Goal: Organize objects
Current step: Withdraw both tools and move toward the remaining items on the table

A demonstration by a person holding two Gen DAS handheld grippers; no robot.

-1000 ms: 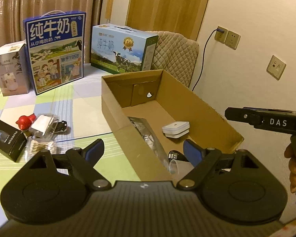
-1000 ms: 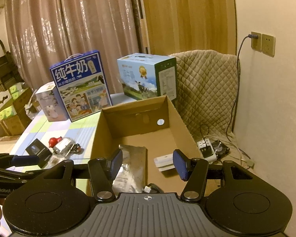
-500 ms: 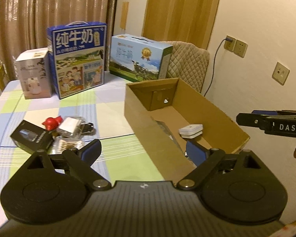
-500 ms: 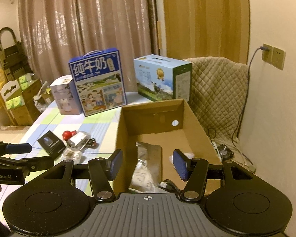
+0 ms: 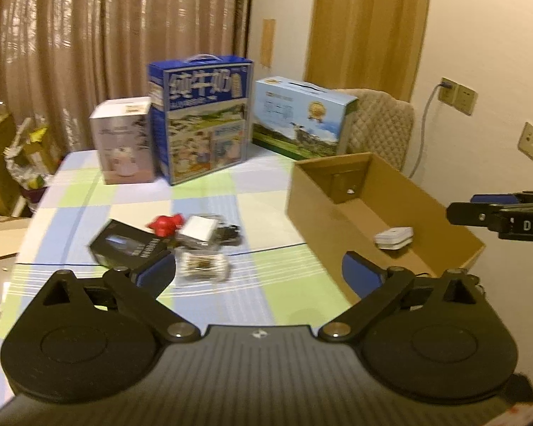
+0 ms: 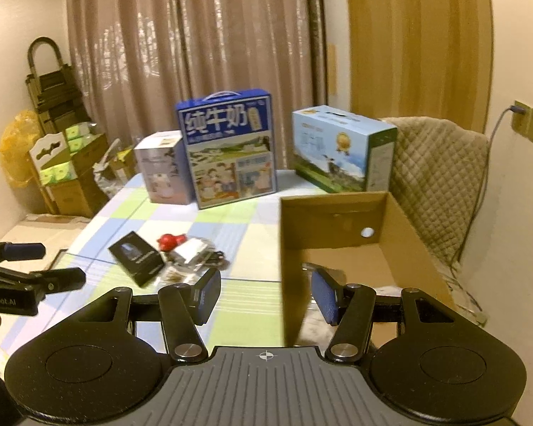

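Partly done: white case (image 5: 393,237) already inside cardboard box (image 5: 323,220) at right, black box (image 5: 131,246), red toy (image 5: 165,223) and packets (image 5: 203,266) left mid-frame; left gripper (image 5: 258,272) just widened, empty, right gripper (image 6: 266,293) half-open, empty.

We read 纯牛奶 on the tall blue milk carton (image 6: 227,149), "DAS" on the right hand-held gripper (image 5: 508,218) (cut off), "Robot.AI" on the left hand-held gripper (image 6: 28,273).
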